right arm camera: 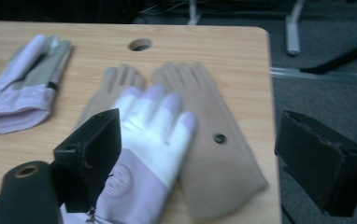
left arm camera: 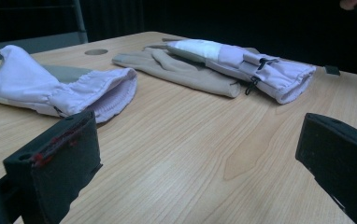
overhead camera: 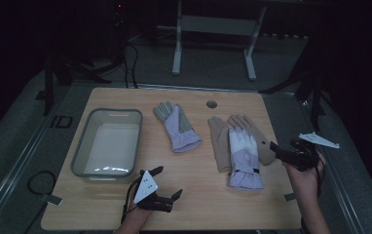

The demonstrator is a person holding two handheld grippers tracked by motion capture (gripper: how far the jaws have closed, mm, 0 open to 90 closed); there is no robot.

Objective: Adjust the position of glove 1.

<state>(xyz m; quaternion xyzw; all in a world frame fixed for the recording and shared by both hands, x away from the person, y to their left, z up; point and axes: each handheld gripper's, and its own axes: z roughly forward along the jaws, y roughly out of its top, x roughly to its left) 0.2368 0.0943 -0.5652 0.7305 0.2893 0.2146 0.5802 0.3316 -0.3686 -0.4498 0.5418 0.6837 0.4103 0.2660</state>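
Observation:
Several gloves lie on the wooden table (overhead camera: 125, 204). A grey and lilac glove (overhead camera: 176, 126) rests near the middle. To its right two tan gloves (overhead camera: 218, 141) (overhead camera: 254, 134) lie side by side, and a white and lilac glove (overhead camera: 243, 156) lies on top of them. My left gripper (overhead camera: 169, 181) hovers open near the front edge, aimed toward the gloves, nothing between its jaws. My right gripper (overhead camera: 277, 150) is open at the right edge, beside the tan glove (right arm camera: 214, 135) and the white glove (right arm camera: 153, 130).
An empty grey plastic bin (overhead camera: 107, 142) stands at the table's left. A round hole (overhead camera: 212, 104) sits near the far edge. The floor drops off just right of the table, and a white frame (overhead camera: 213, 29) stands behind it.

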